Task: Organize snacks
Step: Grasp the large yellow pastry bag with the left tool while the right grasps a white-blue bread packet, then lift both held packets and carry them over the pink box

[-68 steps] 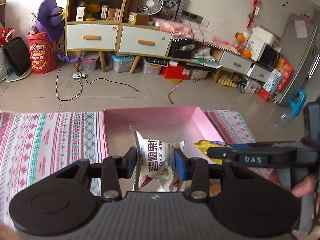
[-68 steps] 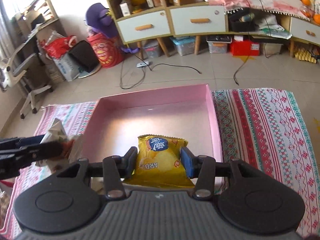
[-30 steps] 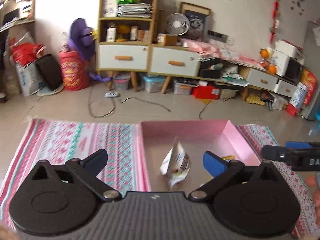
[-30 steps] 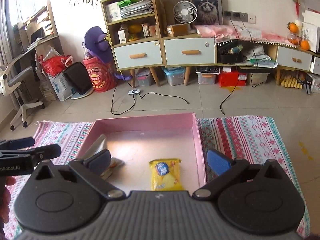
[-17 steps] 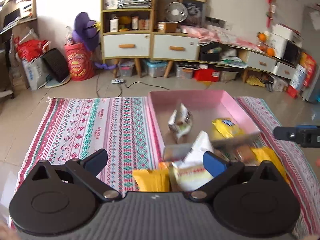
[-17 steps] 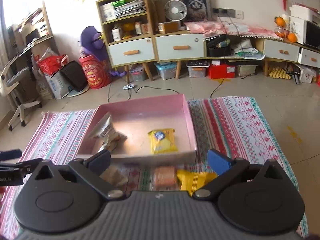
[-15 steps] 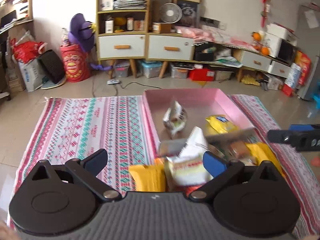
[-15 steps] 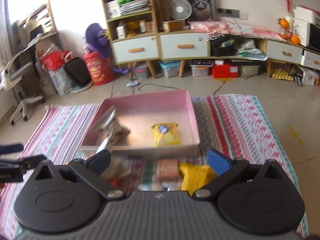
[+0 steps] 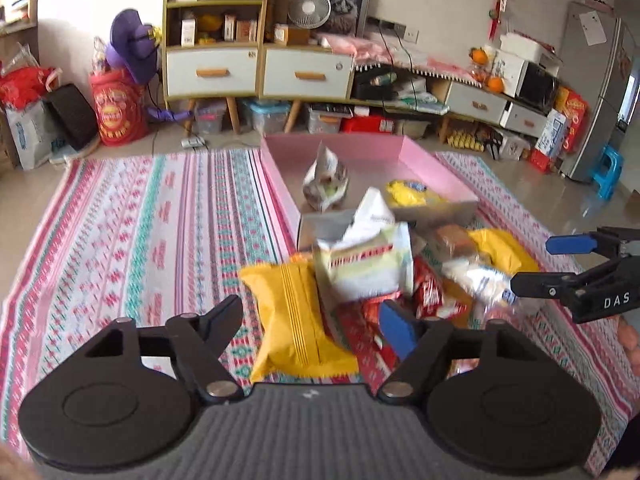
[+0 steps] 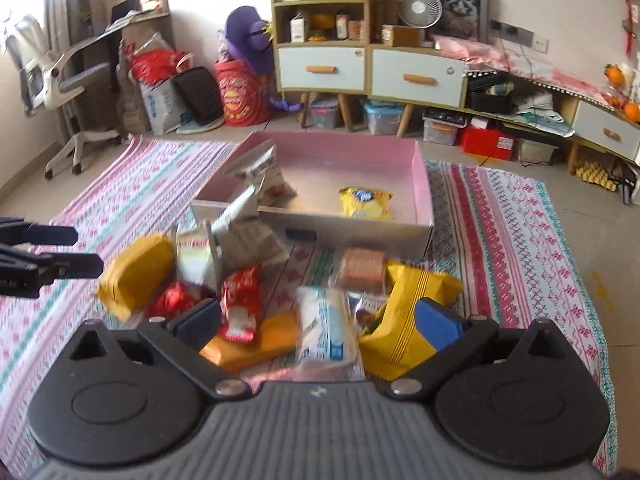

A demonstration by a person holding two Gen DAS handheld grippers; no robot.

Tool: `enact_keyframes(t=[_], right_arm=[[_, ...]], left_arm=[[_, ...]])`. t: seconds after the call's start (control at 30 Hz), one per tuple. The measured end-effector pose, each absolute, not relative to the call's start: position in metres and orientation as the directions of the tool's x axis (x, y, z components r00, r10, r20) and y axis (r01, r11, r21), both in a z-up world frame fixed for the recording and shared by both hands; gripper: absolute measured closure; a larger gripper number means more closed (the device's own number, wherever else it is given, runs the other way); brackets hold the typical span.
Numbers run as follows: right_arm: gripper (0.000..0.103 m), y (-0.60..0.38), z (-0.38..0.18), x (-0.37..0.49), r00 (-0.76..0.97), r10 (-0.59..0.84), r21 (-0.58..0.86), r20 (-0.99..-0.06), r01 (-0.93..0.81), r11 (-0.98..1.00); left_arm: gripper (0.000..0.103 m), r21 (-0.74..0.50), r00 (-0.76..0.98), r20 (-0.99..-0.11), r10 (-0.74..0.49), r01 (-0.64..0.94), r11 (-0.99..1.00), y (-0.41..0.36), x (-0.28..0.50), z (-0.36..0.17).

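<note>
A pink box (image 9: 436,172) (image 10: 422,176) sits on the striped cloth (image 9: 120,220). Inside it a white-green nut packet (image 9: 326,180) (image 10: 264,176) stands upright beside a flat yellow chip packet (image 9: 408,194) (image 10: 364,202). A pile of several snack packets lies in front of the box. My left gripper (image 9: 312,320) hovers over a yellow packet (image 9: 296,320). Its jaws are closing with that packet between them, and the pads are not touching it. My right gripper (image 10: 318,318) is open above a white-blue packet (image 10: 326,328) and a red packet (image 10: 240,304).
Another yellow packet (image 10: 416,292) and a brown biscuit pack (image 10: 362,266) lie at the right of the pile. Beyond the cloth are a drawer cabinet (image 9: 260,68), floor cables, an office chair (image 10: 64,80), a fridge (image 9: 596,80) and a blue stool (image 9: 606,168).
Both grippers let go of their packets in the box, drew back and sank, bringing the snack pile into view. The left jaws stand narrower than half a second ago.
</note>
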State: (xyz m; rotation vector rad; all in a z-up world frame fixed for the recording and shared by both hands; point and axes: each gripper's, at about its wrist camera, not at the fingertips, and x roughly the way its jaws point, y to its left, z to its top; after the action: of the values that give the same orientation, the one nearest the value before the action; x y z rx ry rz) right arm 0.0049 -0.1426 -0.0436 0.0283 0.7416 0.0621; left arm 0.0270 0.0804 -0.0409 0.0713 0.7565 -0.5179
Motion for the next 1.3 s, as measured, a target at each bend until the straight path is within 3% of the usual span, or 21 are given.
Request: enact_keyframes(t=[0.3,0.37,0.77,1.3], right_arm=[[0.016,-0.138,-0.06,0.014,0.69,0.101,0.05,-0.716,-0.094,0.994],[0.023,-0.138,-0.063,0.019,0.678,0.104,0.052,-0.727,-0.096,0.994],[0.048,-0.146,-0.074,0.037,0.635,0.081,0.075,-0.769,-0.036,0.997],[0.053,-0.151,-0.067,0.04,0.649,0.077,0.078,-0.757,-0.027,0.997]], left_arm=[[0.033,-0.193,0.537,-0.725,-0.431,0.443,0.875,0.079,0.045,-0.065],[0.036,-0.204,0.527,-0.736,-0.425,0.426,0.881,0.079,0.051,-0.07],[0.046,-0.174,0.532,-0.762,-0.369,0.38,0.908,0.072,0.073,-0.08],[0.052,-0.172,0.518,-0.777,-0.357,0.372,0.912,0.068,0.082,-0.083]])
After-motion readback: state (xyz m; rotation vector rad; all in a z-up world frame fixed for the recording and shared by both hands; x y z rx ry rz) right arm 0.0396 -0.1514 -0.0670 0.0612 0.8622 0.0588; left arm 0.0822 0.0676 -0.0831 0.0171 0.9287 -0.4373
